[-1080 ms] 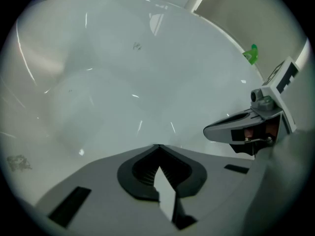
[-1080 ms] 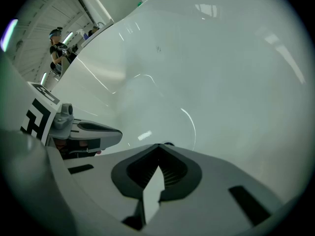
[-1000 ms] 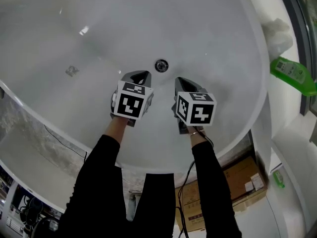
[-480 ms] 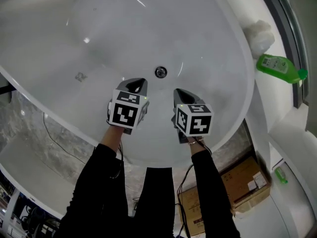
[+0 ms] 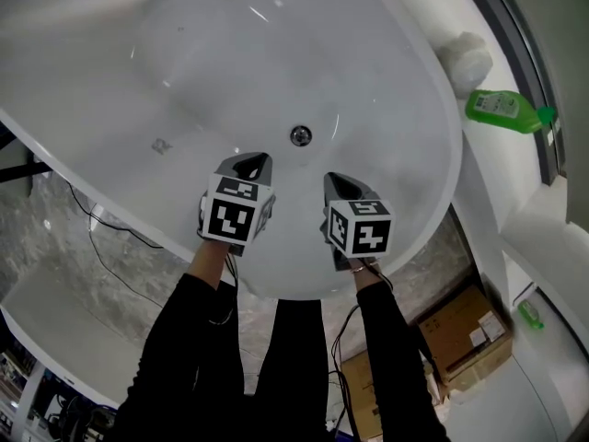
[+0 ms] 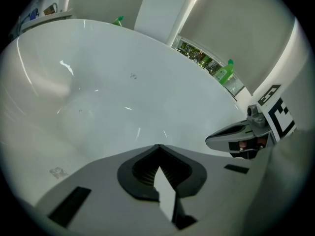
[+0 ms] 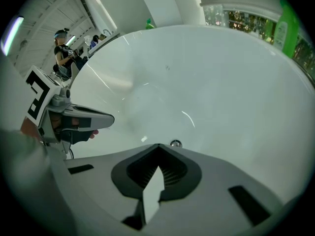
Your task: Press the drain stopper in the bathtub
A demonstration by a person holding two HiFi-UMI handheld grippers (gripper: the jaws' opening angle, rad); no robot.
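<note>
Your drain stopper (image 5: 300, 135) is a small, round, shiny chrome disc with a darker middle. It sits at the bottom of the white bathtub (image 5: 386, 90), just ahead of both grippers. Your left gripper (image 5: 253, 162) and right gripper (image 5: 337, 182) are each pinched closed on nothing, and neither touches the stopper.

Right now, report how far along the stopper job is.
Done: left gripper and right gripper are positioned over the bathtub, fingers shut, empty. In hand: both hover short of the drain stopper, touching nothing. Left: lower one and press it.
</note>
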